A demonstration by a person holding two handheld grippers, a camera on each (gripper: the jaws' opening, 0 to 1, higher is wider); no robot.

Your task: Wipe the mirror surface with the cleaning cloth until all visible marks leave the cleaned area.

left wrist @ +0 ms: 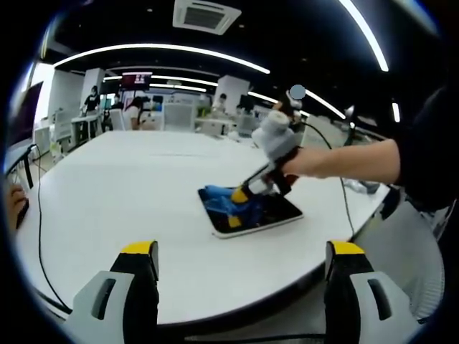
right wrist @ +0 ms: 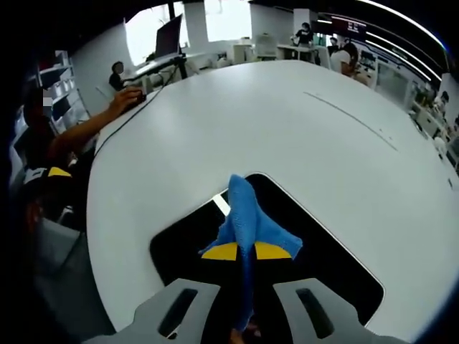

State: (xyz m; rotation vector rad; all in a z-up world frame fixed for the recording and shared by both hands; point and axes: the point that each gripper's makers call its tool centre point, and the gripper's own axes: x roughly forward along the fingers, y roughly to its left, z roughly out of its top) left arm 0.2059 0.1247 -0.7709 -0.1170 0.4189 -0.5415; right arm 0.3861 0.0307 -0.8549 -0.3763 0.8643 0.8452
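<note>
**Blue cloth held down on the dark mirror**

In the right gripper view, the right hand-held gripper (right wrist: 242, 251) has its grey jaws with yellow tips pinched tight on a soft blue cleaning cloth (right wrist: 247, 218). The cloth rests on the flat dark mirror with a white rim (right wrist: 179, 247), which lies on the big white round table (right wrist: 287, 122). Farther off, a person's arm (right wrist: 86, 129) rests near the table edge.

In the left gripper view, the left hand-held gripper (left wrist: 240, 269) hangs over the near table edge with its jaws spread wide apart, holding nothing. Past it, well apart, the right gripper presses the blue cloth onto the mirror near the middle of the table. A thin black cable (left wrist: 39, 236) trails across the table's left side.
</note>
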